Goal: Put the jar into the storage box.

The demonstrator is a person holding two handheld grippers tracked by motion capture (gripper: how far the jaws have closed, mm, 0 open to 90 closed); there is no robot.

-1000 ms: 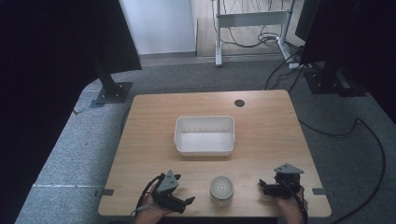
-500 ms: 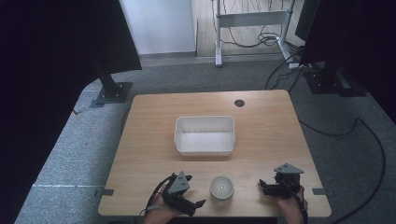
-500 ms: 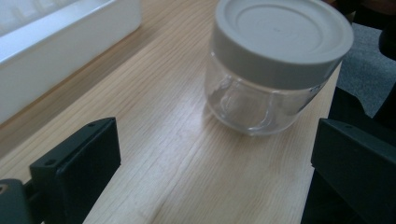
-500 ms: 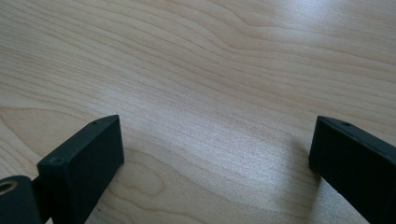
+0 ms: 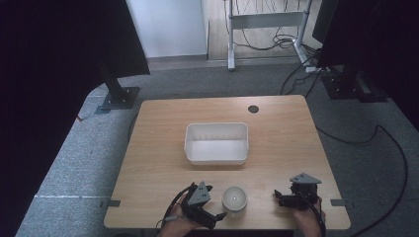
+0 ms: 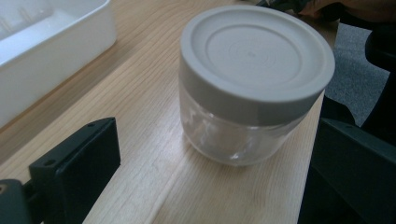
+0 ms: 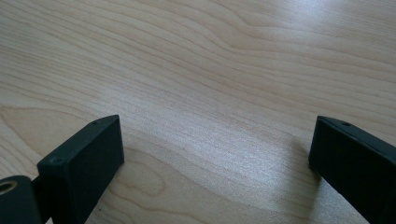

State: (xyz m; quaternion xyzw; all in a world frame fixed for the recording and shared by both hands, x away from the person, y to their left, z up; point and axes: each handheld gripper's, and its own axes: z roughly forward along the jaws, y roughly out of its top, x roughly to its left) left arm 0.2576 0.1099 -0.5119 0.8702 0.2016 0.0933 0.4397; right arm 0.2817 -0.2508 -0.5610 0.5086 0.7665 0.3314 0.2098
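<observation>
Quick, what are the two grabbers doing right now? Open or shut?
Left gripper: open, jaws either side of the jar, not touching it.
Right gripper: open, holding nothing, over the table.

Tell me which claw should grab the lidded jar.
Left. The left claw is open right beside the jar, which sits between its jaws. The right claw, also open, rests farther off over bare table.

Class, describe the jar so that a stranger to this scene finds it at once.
Start at the wooden table and find the white tub in its middle. Nearer the person's edge, between the two grippers, stands the jar: small, round, clear glass, with a flat grey lid.
</observation>
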